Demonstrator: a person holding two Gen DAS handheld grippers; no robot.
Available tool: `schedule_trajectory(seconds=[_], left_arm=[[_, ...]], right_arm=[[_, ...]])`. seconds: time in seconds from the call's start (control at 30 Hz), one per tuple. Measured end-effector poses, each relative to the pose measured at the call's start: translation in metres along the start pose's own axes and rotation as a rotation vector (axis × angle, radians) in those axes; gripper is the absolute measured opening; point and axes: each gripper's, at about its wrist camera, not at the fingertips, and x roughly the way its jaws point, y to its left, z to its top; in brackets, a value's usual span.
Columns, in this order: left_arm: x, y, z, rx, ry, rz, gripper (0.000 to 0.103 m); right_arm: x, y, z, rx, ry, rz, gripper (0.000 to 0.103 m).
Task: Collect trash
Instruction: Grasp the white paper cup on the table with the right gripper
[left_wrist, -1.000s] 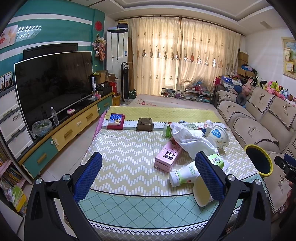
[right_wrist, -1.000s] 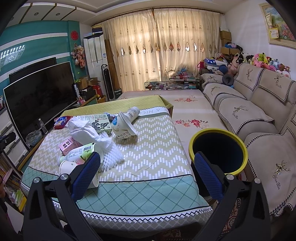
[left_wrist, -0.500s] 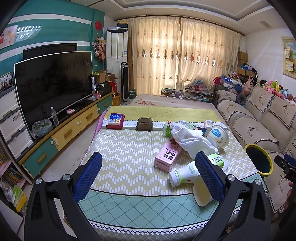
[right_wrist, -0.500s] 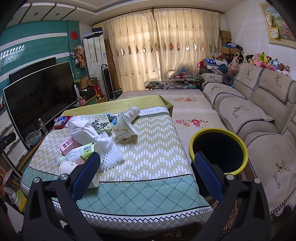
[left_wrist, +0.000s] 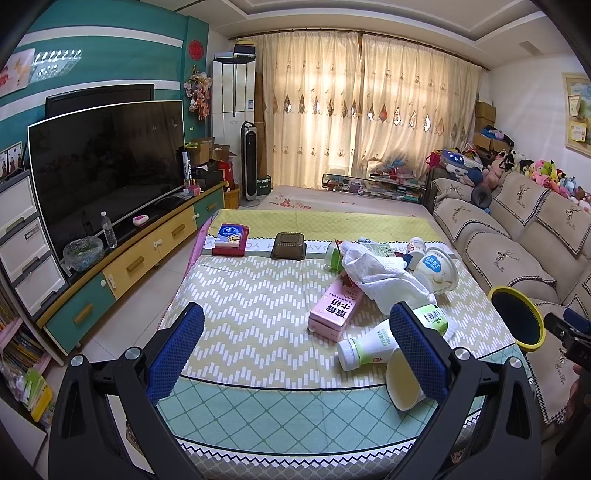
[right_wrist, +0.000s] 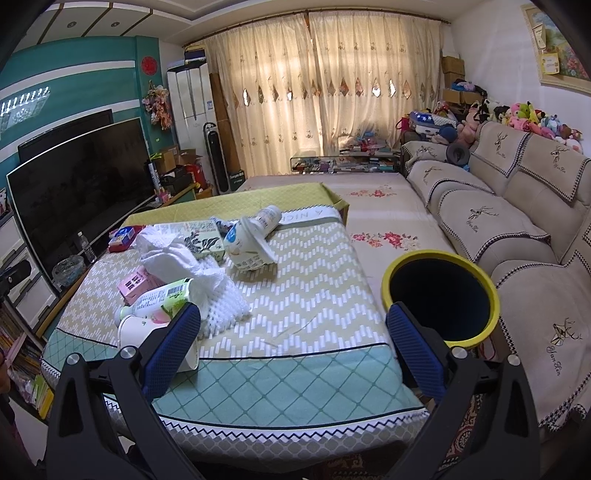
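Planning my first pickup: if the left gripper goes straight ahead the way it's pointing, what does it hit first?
Probably the tablecloth; the left gripper is open, with the pink milk carton just right of that line. Depth is uncertain.

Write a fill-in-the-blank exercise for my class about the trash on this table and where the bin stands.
1. The trash bin, between the table and the sofa, has a rim coloured ____.
2. The strawberry milk carton is coloured ____.
3. The green-and-white bottle is lying on its ____.
4. Both the left gripper and the right gripper have fingers spread ____, holding nothing.

Missing words: yellow; pink; side; open
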Motion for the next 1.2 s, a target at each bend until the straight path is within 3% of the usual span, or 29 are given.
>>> schedule_trajectory(seconds=[0.67, 0.97, 1.2], left_arm=[[0.019, 0.013, -0.007, -0.032, 0.053, -0.014, 0.099], [0.028, 0.029, -0.010, -0.052, 0.070, -0.024, 0.099], [0.033, 0.032, -0.012, -0.066, 0.076, -0.027, 0.099]], right_arm=[[0.054, 0.108, -0.030, -0.133, 0.192, 0.263, 0.097], [0.081, 0.129, -0.040, -0.156, 0.252, 0.202, 0.097], [0.098, 0.132, -0.048, -0.161, 0.301, 0.213, 0.095]])
